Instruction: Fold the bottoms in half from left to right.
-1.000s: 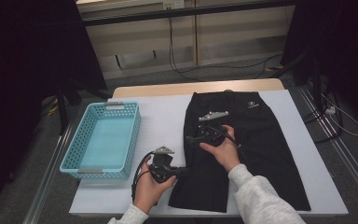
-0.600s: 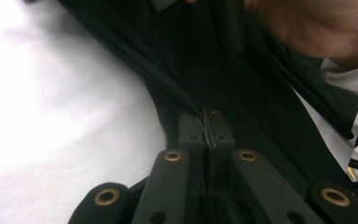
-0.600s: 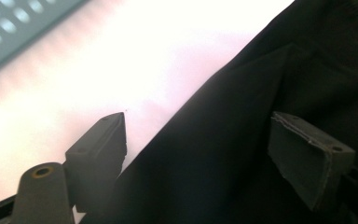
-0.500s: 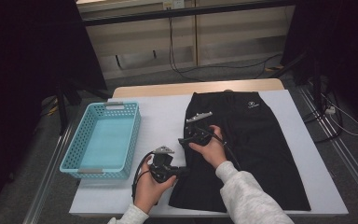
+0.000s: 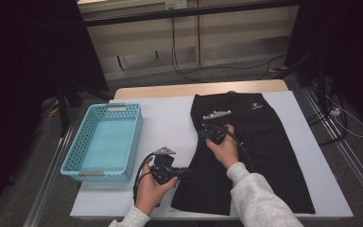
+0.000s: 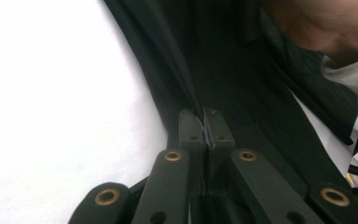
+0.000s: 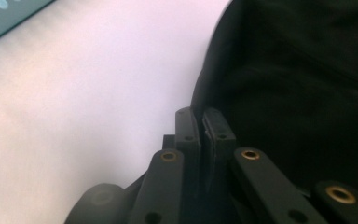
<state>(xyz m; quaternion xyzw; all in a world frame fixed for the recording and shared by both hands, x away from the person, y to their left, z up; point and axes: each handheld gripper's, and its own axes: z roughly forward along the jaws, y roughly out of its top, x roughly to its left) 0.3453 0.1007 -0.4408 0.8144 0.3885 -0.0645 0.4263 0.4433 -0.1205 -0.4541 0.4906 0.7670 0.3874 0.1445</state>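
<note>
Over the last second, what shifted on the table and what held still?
The right gripper slid left across the black shorts to their left edge, nearer the waistband, jaws closed there. The left gripper stayed clamped on the lower left edge. The blue basket did not move.

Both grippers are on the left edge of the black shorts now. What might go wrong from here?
1. The left gripper looks shut on only a thin edge of the black shorts; a pull may slip it free.
2. The right gripper is closed at the hem, but whether it holds cloth is unclear, so the fold may go uneven.
3. The left gripper's cable loops beside the blue basket and might snag it.
</note>
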